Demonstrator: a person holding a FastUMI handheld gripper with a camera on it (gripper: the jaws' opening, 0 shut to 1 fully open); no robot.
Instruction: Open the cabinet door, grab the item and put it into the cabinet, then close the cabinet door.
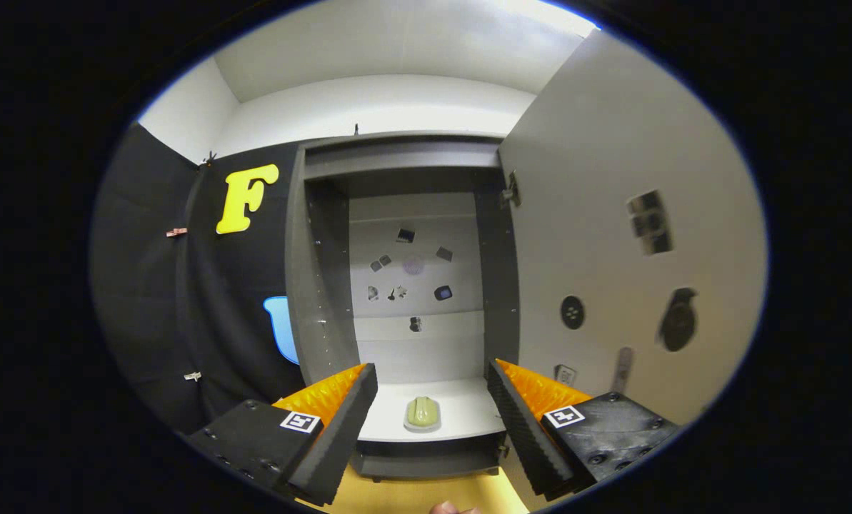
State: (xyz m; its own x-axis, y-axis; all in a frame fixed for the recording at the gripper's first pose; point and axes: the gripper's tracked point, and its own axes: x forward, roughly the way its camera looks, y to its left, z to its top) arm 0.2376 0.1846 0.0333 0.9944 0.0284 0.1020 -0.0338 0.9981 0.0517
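Note:
The grey cabinet (pixel 326 285) stands straight ahead with its door (pixel 611 250) swung wide open to the right. A small green item (pixel 423 413) lies on the cabinet's white bottom shelf (pixel 461 403), beyond and between my fingertips. My gripper (pixel 431 378) is open, its black-padded fingers (pixel 340 421) spread wide with nothing between them, a short way in front of the shelf's edge.
Small stickers dot the cabinet's back wall (pixel 411 278) and the inside of the door. Black booth cloth (pixel 204 300) hangs to the left of the cabinet. A yellow-tan surface (pixel 411 492) lies below the fingers, where a fingertip of a person's hand (pixel 448 508) shows.

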